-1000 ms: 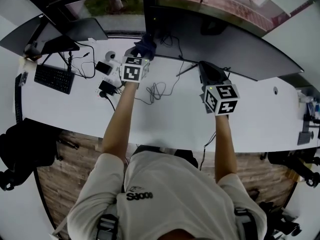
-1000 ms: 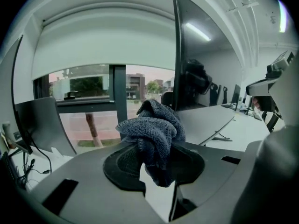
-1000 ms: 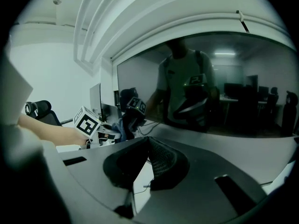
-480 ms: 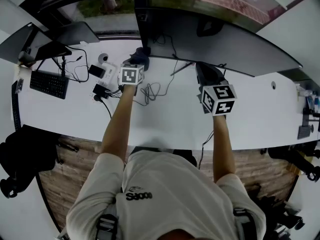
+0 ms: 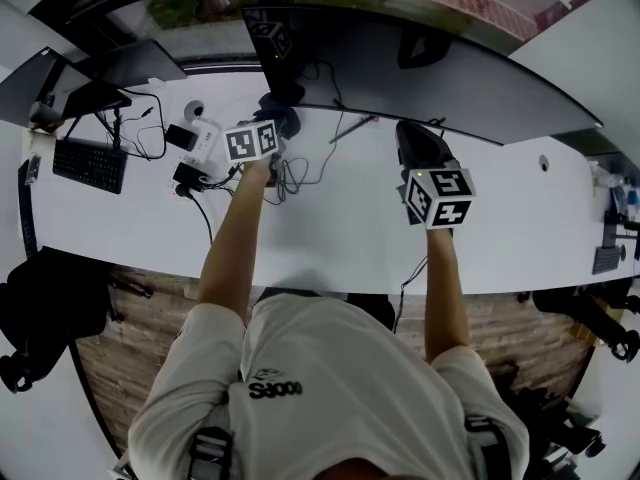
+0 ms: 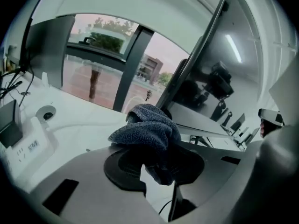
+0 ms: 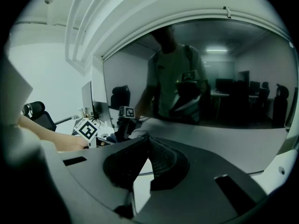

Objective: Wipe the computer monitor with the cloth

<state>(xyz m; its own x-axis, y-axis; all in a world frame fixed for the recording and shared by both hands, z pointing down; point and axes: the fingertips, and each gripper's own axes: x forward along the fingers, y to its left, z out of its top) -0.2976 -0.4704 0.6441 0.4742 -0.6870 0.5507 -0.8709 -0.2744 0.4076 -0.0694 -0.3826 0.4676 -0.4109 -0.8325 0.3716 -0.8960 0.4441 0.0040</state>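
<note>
One blue cloth (image 6: 148, 127) is clamped in the left gripper (image 6: 156, 164) beside the dark monitor (image 5: 450, 78) above a white desk (image 5: 330, 228); the right gripper (image 7: 145, 143) is seen closed, nothing between its jaws.

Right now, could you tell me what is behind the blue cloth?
The dark wide monitor rises just behind the blue towelling cloth that the left gripper holds. Whether they touch is hidden by the cloth.
</note>
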